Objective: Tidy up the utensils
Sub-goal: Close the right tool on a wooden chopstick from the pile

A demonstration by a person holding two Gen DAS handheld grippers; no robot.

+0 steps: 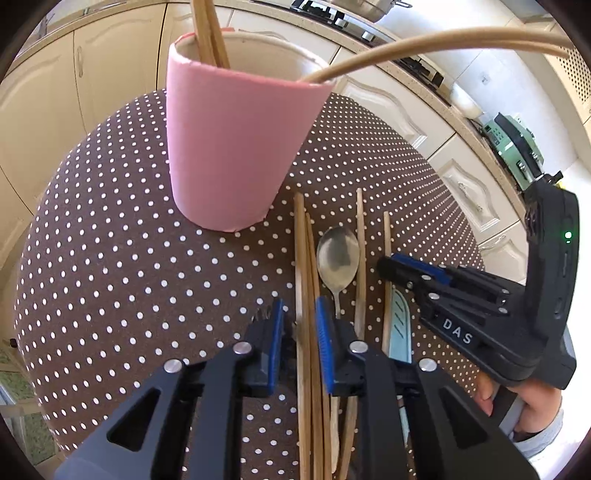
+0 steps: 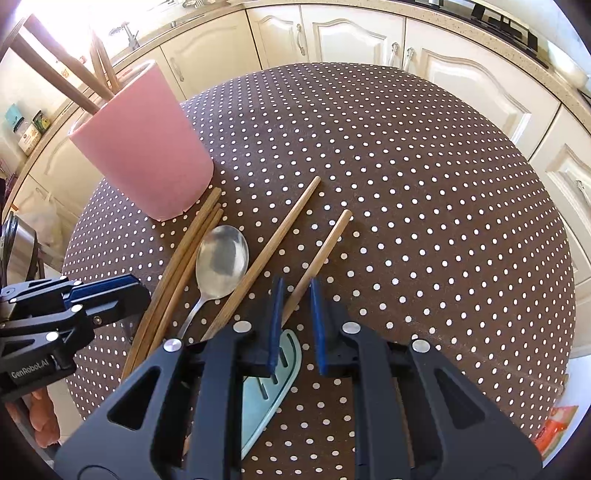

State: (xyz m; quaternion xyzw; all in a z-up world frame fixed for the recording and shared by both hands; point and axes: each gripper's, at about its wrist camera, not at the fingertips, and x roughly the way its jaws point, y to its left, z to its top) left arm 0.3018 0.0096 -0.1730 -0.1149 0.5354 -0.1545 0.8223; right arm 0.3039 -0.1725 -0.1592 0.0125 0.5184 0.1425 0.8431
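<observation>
A pink cup [image 1: 229,147] [image 2: 147,155] stands on the polka-dot table [image 2: 406,221] with wooden utensils sticking out. Loose wooden chopsticks [image 1: 303,266] [image 2: 184,251], a metal spoon [image 1: 338,258] [image 2: 221,258] and a pale blue knife blade [image 1: 399,328] [image 2: 273,376] lie in front of it. My left gripper [image 1: 299,321] is open, its jaws either side of a bundle of chopsticks. My right gripper [image 2: 295,306] is open, its jaws either side of a single chopstick [image 2: 325,247], above the knife. Each gripper shows in the other's view: the right [image 1: 391,264], the left [image 2: 129,286].
Cream kitchen cabinets [image 2: 351,37] and a countertop curve behind the table. A stove with a pot [image 1: 354,11] and a green appliance [image 1: 513,144] are on the counter. The table edge drops off close on the left and right.
</observation>
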